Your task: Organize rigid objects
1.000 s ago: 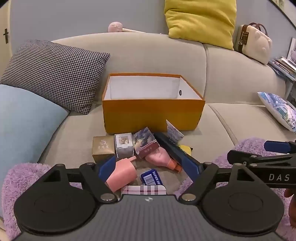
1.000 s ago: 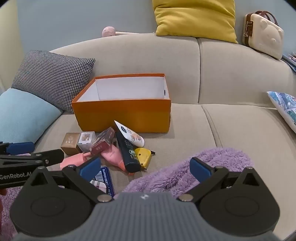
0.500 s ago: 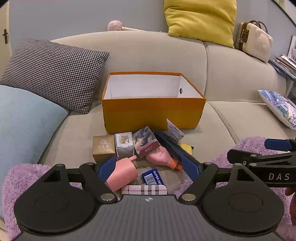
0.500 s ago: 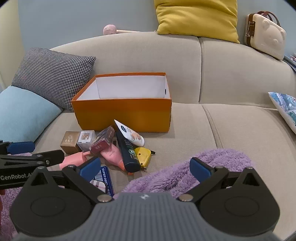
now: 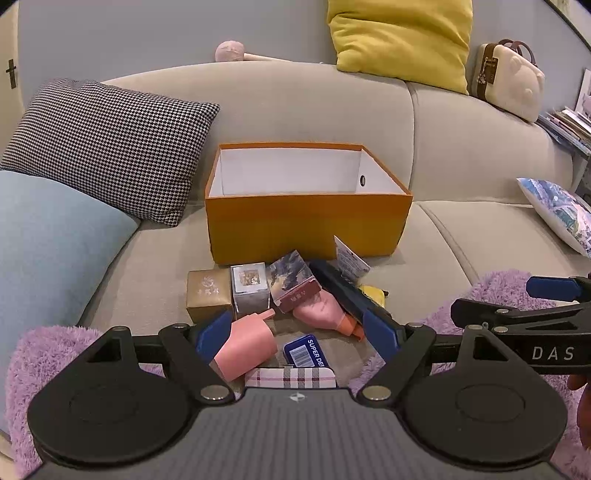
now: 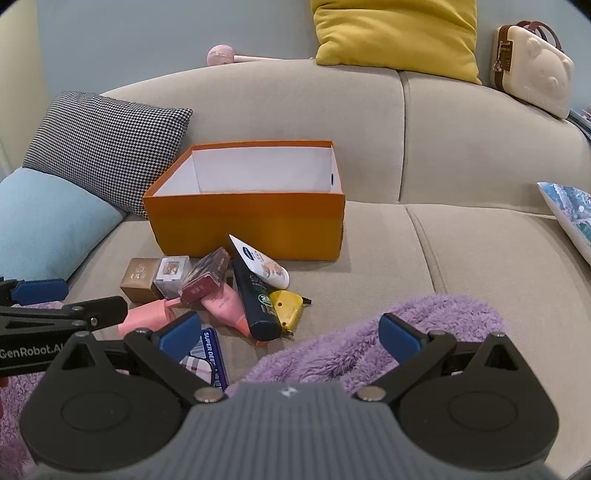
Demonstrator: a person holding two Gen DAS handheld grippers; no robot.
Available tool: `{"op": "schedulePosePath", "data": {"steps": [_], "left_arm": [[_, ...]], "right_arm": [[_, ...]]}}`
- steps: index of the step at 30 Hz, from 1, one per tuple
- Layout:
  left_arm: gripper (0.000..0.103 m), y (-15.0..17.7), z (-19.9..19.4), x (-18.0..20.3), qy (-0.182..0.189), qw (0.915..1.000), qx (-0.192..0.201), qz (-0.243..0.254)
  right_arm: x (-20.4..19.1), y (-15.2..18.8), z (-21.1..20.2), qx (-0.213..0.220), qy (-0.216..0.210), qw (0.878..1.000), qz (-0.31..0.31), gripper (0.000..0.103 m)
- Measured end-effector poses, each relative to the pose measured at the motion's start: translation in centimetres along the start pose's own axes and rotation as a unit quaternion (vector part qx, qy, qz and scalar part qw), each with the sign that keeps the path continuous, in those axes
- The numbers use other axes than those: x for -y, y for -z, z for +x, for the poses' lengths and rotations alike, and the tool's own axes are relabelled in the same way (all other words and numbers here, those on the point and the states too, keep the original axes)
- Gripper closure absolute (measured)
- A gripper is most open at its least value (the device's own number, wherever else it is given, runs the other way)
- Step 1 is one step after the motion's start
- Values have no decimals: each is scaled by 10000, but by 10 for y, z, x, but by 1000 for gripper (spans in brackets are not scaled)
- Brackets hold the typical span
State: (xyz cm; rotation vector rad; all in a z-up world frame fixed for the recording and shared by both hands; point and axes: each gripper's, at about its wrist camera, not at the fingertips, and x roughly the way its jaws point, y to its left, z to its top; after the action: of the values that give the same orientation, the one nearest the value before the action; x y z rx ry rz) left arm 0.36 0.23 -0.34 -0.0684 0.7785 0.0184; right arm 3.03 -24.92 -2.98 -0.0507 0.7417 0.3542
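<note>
Open orange box (image 5: 308, 225) behind clutter (image 5: 284, 291)

home living room, beige sofa (image 5: 303, 99), yellow cushion (image 5: 400, 35); houndstooth pillow (image 5: 110, 147)

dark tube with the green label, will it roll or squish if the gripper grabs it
The dark tube lies flat among other items and looks rounded, so a sideways push would probably roll it. It looks like a plastic squeeze tube, so it likely gives a little under the fingers. The glossy surface may be slightly slippery.

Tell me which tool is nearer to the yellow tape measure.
Right, probably. The right tool is open just in front of the yellow tape measure; the left tool is open over the pink items further left.
</note>
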Motion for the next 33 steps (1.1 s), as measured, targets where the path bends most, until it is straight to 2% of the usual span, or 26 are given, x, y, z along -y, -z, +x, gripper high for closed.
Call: {"op": "schedulePosePath", "data": {"steps": [29,33], "left_arm": [[10,8,-10,-2,-46,9998,25,-170],[18,9,-4,-9,174,9993,-107,-318]], "right_arm": [[-7,8,-4,-105,-96,9999,16,1],[-8,8,1,-159,-225,9996,-9,2]]}}
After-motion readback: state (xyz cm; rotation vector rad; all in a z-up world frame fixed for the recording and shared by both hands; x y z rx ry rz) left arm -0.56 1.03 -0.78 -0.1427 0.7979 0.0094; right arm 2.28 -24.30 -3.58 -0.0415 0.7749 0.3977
